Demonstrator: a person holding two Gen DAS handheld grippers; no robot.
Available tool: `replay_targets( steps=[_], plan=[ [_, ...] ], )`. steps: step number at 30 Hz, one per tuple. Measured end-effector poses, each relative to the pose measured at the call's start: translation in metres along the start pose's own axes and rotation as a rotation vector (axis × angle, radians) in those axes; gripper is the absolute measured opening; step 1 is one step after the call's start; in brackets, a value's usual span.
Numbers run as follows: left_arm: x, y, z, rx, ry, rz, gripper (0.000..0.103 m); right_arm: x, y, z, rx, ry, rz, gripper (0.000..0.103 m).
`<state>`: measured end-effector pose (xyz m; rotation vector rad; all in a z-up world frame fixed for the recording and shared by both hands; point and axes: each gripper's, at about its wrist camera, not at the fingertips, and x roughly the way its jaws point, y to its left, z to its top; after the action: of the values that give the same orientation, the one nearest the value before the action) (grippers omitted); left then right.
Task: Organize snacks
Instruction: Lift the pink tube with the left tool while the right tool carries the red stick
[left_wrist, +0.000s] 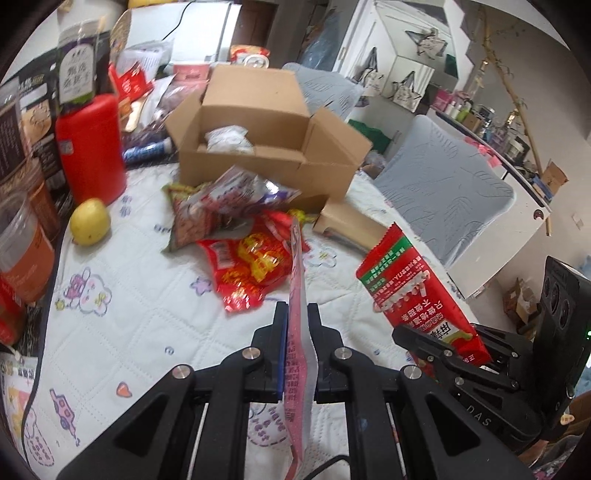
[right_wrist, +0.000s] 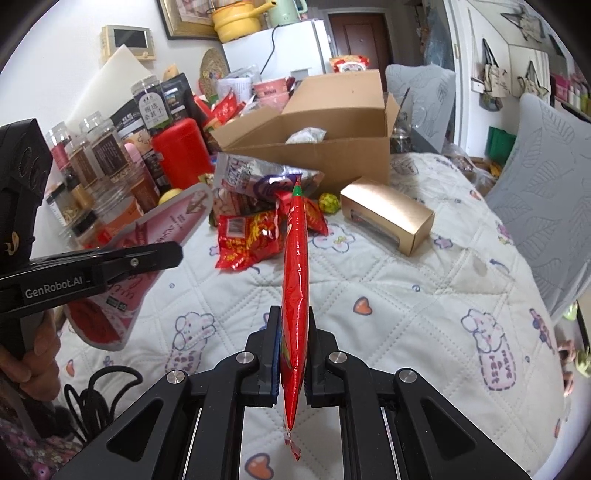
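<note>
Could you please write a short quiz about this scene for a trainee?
1. True or false: the left hand-held gripper holds a pink packet.
2. What does the right hand-held gripper hold? A) lemon B) red packet C) gold box
3. What lies inside the open carton?

Key: 1 true; 2 B, the red packet; 3 a whitish bag.

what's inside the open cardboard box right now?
One crinkly whitish packet lies in the cardboard box, visible in both wrist views. The near wall hides the rest of the floor, so anything lower or beside it can't be ruled out.
</note>
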<state>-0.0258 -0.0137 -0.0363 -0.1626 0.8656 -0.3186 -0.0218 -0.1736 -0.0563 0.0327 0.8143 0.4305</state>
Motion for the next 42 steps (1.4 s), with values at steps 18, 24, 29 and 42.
replay_targets(
  steps=[18, 24, 29, 42],
  plan=[
    [-0.020, -0.012, 0.060, 0.058, -0.115, -0.049, 0.009, -0.016, 0.004, 0.055, -0.068, -0.128, 0.014, 0.010],
    [-0.016, -0.009, 0.088, 0.063, -0.151, -0.049, 0.009, -0.010, -0.003, 0.080, -0.078, -0.156, 0.019, 0.010],
    [-0.011, -0.005, 0.110, 0.064, -0.179, -0.039, 0.009, -0.004, -0.007, 0.100, -0.092, -0.171, 0.015, 0.010],
    [0.012, 0.003, 0.175, 0.086, -0.237, -0.006, 0.009, 0.024, -0.023, 0.165, -0.114, -0.213, 0.006, 0.010]
  ],
)
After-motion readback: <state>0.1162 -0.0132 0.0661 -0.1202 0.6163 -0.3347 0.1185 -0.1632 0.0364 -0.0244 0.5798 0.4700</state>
